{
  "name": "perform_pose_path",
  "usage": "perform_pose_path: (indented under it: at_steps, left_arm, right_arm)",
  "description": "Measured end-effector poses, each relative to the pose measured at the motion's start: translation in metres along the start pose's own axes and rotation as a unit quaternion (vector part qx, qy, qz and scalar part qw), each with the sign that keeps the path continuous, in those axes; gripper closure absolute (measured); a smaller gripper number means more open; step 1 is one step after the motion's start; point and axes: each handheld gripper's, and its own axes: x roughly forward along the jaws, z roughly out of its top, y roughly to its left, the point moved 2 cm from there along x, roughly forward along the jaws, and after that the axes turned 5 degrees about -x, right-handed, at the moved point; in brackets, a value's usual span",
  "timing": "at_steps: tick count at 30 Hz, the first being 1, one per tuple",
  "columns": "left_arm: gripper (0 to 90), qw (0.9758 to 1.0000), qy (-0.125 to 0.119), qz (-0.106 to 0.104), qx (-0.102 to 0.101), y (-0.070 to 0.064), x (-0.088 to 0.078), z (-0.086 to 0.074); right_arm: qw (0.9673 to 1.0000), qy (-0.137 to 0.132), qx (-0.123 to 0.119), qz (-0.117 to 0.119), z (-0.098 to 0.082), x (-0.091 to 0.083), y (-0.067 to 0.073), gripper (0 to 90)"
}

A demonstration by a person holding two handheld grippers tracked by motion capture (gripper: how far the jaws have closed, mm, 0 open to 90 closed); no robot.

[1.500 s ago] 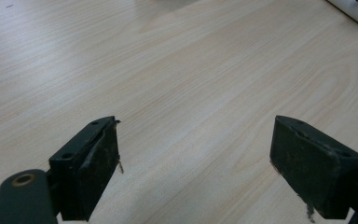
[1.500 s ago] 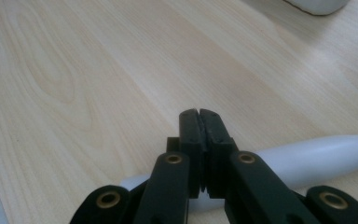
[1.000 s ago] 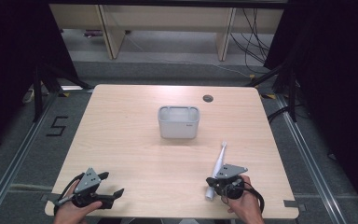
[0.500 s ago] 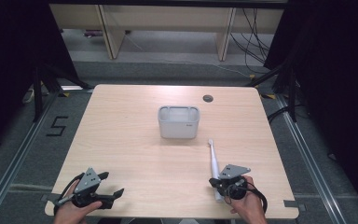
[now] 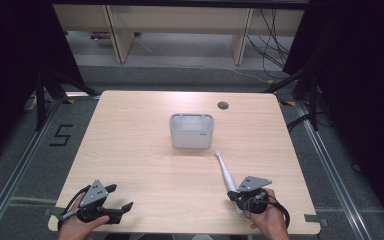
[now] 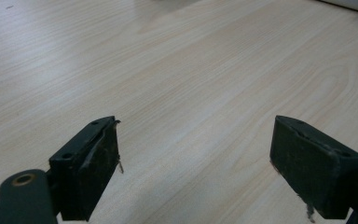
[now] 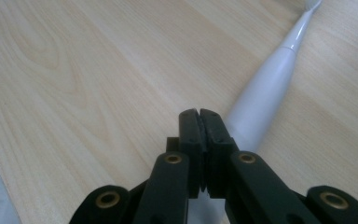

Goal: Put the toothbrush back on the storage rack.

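A white electric toothbrush (image 5: 224,170) lies flat on the wooden table (image 5: 140,150), its head pointing away toward a grey bin. My right gripper (image 5: 231,195) sits at the handle end near the front right edge. In the right gripper view the jaws are pressed together with nothing between them, my right gripper (image 7: 199,116) shut, and the toothbrush (image 7: 265,88) runs up to the right from behind them. My left gripper (image 5: 122,196) rests at the front left, open. In the left gripper view my left gripper (image 6: 196,158) has only bare wood between its pads.
A grey rectangular bin (image 5: 191,137) stands open-topped at the table's middle. A dark cable hole (image 5: 223,105) sits at the back right. Dark curtains flank the table, and shelving with cables lies beyond the far edge.
The toothbrush has swung on the table, its head moving from pointing up-right to pointing up-left. My right gripper shifted slightly to the right. The left gripper kept still.
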Motion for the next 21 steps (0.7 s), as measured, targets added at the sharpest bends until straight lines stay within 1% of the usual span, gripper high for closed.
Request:
perform_pose_path:
  at_steps: [2, 3, 4, 5, 7, 8, 9, 11, 12, 13, 14, 15, 16, 17, 18, 19, 20, 21]
  left_arm:
    - [14.9, 1.0, 0.001, 0.0, 0.001, 0.0, -0.0001, -0.0001]
    - [14.9, 1.0, 0.001, 0.0, 0.001, 0.0, -0.0001, -0.0001]
    - [14.8, 1.0, 0.003, 0.002, 0.004, 0.0007, -0.0007, 0.0001]
    - [14.9, 1.0, 0.003, 0.002, 0.004, 0.0007, -0.0007, 0.0001]
    - [14.9, 1.0, 0.001, 0.001, 0.0, 0.0003, -0.0001, -0.0001]
    - [14.8, 1.0, 0.002, 0.001, 0.003, 0.0004, -0.0006, 0.0]
    - [14.9, 1.0, 0.002, 0.001, 0.002, 0.0004, -0.0005, 0.0002]
    - [14.9, 1.0, 0.001, 0.001, 0.001, 0.0003, 0.0, 0.0]
    - [14.9, 1.0, 0.001, 0.001, 0.001, 0.0002, 0.0, -0.0001]
    - [14.9, 1.0, 0.0, 0.0, 0.001, 0.0001, -0.0002, 0.0]
    - [14.9, 1.0, 0.0, 0.0, 0.0, 0.0001, -0.0002, 0.0001]
    - [14.8, 1.0, 0.0, 0.0, 0.0, 0.0001, -0.0002, 0.0001]
    - [14.9, 1.0, 0.001, 0.001, 0.001, 0.0003, -0.0001, 0.0]
    - [14.9, 1.0, 0.001, 0.001, 0.001, 0.0003, -0.0001, 0.0]
    - [14.9, 1.0, 0.001, 0.0, 0.001, 0.0001, -0.0001, -0.0001]
    - [14.9, 1.0, 0.0, 0.0, 0.001, 0.0, -0.0001, 0.0001]
    - [14.9, 1.0, 0.0, 0.0, 0.001, 0.0, -0.0001, 0.0001]
    - [14.9, 1.0, 0.001, 0.0, 0.001, 0.0002, 0.0001, 0.0001]
  right_arm:
    - [1.0, -0.005, 0.002, -0.004, -0.0005, 0.0004, -0.0007, 88.3]
    - [1.0, -0.001, 0.007, -0.004, -0.0011, -0.0003, -0.0011, 88.3]
    - [1.0, 0.005, 0.005, -0.002, -0.0013, -0.0016, -0.002, 88.3]
    - [1.0, 0.002, 0.001, 0.0, -0.0018, -0.0015, -0.0029, 88.3]
    - [1.0, 0.004, 0.003, -0.001, -0.0021, -0.0016, -0.0033, 88.3]
    - [0.9999, 0.012, 0.007, -0.001, -0.0029, -0.0027, -0.0038, 88.3]
    - [0.9999, 0.01, 0.003, -0.002, -0.0031, -0.0028, -0.0044, 88.2]
    - [1.0, 0.007, 0.004, -0.006, -0.0038, -0.0024, -0.0058, 88.2]
    - [0.9999, 0.013, 0.006, -0.002, -0.004, -0.0033, -0.0064, 88.2]
    - [0.9999, 0.011, -0.001, -0.003, -0.0042, -0.0031, -0.0075, 88.1]
    - [0.9999, 0.003, 0.007, -0.011, -0.0049, -0.0027, -0.0073, 88.1]
    - [0.9999, 0.003, 0.007, -0.011, -0.0049, -0.0027, -0.0073, 88.1]
    - [0.9999, 0.008, -0.003, -0.007, -0.0049, -0.0043, -0.0096, 88.1]
    - [0.9999, 0.009, -0.003, -0.006, -0.0051, -0.0044, -0.0099, 88.1]
    - [0.9999, 0.009, 0.009, -0.007, -0.0055, -0.0043, -0.0082, 88.0]
    - [0.9999, 0.01, 0.006, -0.008, -0.0056, -0.0047, -0.0089, 88.0]
    - [0.9999, 0.004, 0.008, -0.011, -0.006, -0.0037, -0.0091, 88.0]
    - [0.9999, 0.004, 0.008, -0.011, -0.006, -0.0037, -0.0091, 88.0]
